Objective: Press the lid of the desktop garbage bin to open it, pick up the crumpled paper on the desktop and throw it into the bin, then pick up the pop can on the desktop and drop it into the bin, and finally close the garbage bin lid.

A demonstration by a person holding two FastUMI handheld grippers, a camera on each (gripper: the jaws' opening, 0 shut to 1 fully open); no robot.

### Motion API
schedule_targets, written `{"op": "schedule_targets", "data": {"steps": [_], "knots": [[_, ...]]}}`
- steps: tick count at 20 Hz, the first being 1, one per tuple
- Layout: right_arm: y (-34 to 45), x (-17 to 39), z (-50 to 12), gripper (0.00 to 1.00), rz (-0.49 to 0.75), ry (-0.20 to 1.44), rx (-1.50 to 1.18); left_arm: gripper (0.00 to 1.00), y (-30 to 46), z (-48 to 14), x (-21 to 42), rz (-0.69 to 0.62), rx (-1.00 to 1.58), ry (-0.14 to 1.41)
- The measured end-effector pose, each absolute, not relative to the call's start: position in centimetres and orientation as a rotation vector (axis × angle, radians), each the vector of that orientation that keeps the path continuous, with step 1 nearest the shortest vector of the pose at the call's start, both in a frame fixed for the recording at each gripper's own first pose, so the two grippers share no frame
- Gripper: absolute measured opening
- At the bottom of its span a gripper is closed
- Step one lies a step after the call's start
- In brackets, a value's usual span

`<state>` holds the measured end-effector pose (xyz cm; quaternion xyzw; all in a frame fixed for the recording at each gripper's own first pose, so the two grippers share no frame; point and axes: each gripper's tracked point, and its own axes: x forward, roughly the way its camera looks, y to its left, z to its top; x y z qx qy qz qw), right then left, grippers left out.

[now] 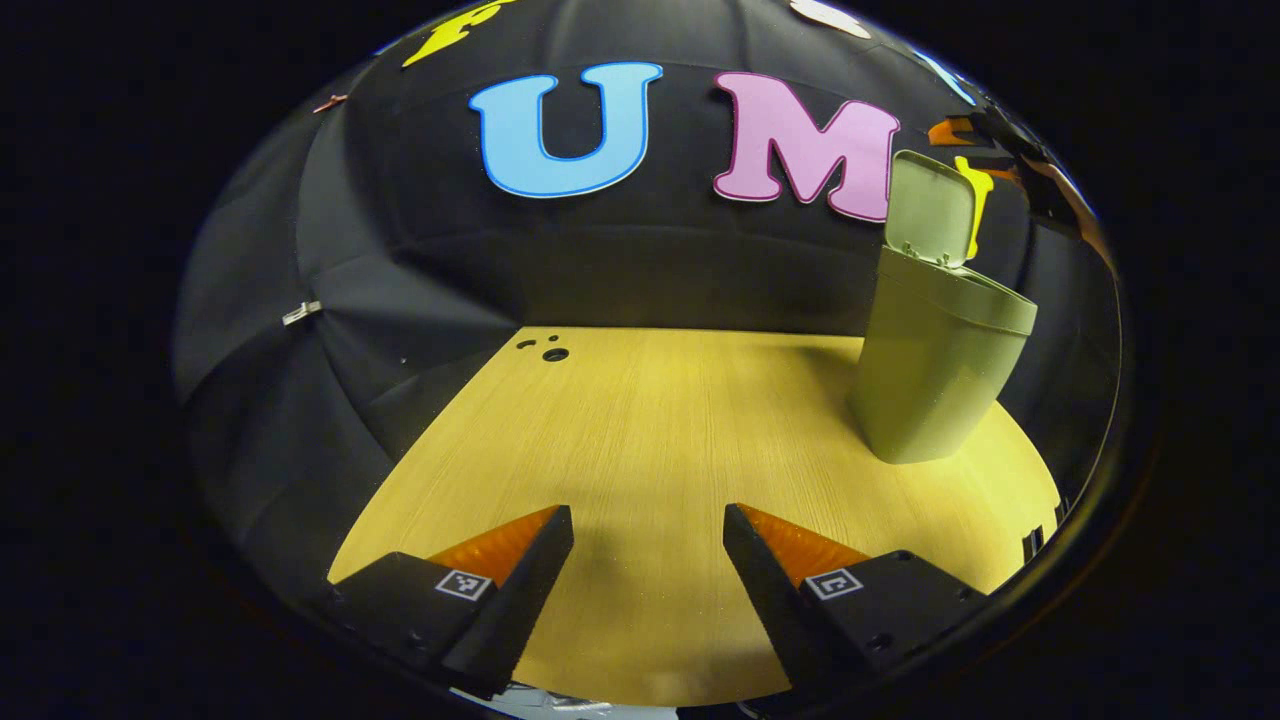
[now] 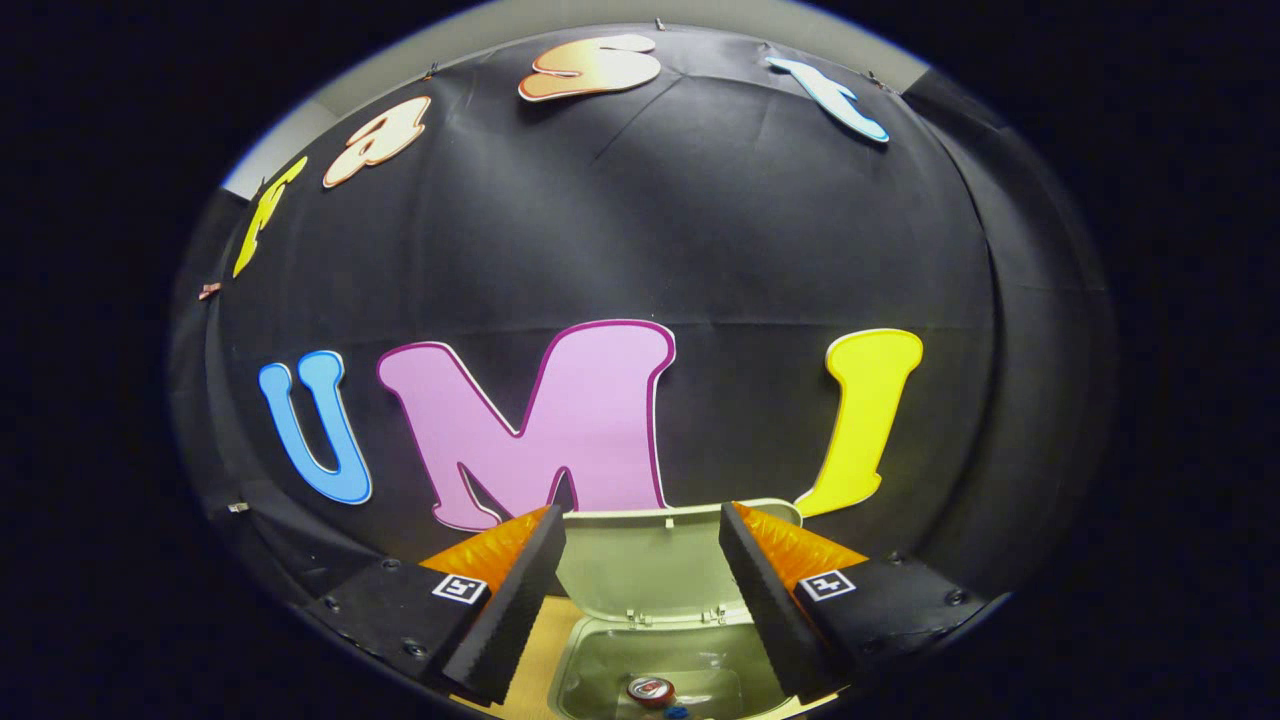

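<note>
**Can lying inside the open bin, both grippers standing empty**

In the left gripper view, the left gripper (image 1: 648, 520) is hovering low over the pale wood-grain desktop (image 1: 650, 420), its two fingers standing well apart with bare board showing between them. The olive-green plastic desktop garbage bin (image 1: 935, 375) is standing upright on the desktop toward the right of this view, and its flat hinged lid (image 1: 930, 208) is tilting up and back against the booth's black cloth wall (image 1: 420, 260). From this side the bin's inside is hidden behind its wall. Parts of another gripper (image 1: 1010, 150) are peeking in at the far upper right edge, too warped and cut off to read.

In the right gripper view, the right gripper (image 2: 642, 525) is hanging directly above the bin's mouth (image 2: 600, 660), its fingers spread apart and gripping nothing. The raised lid is showing between them. Down in the bin, a red-and-silver pop can (image 2: 650, 690) is lying on the bottom, partly cut off by the lower edge of the view. Something small and blue is sitting just beside it, too little showing to tell what. Pale shapes in the shaded bottom are hard to make out, so I cannot tell whether the crumpled paper is there.
</note>
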<state>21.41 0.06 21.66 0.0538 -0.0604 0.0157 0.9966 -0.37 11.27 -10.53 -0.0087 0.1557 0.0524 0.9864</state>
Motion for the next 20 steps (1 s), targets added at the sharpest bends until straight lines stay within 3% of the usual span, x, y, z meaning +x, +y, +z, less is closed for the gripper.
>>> {"op": "schedule_targets", "data": {"steps": [3, 12, 20], "knots": [[0.5, 23.7, 22.3, 0.96, 0.082, -0.108, 0.104, 0.98, 10.2, -10.8, -1.3, 0.154, -0.024, 0.308], [-1.4, 28.2, 21.0, 0.98, 0.027, -0.036, 0.122, 0.98, 7.6, -10.1, -2.5, 0.16, -0.023, 0.285], [-1.0, 26.4, 19.2, 0.99, 0.046, 0.024, 0.028, 0.98, 9.1, -9.5, -3.1, 0.191, -0.065, 0.274]]}}
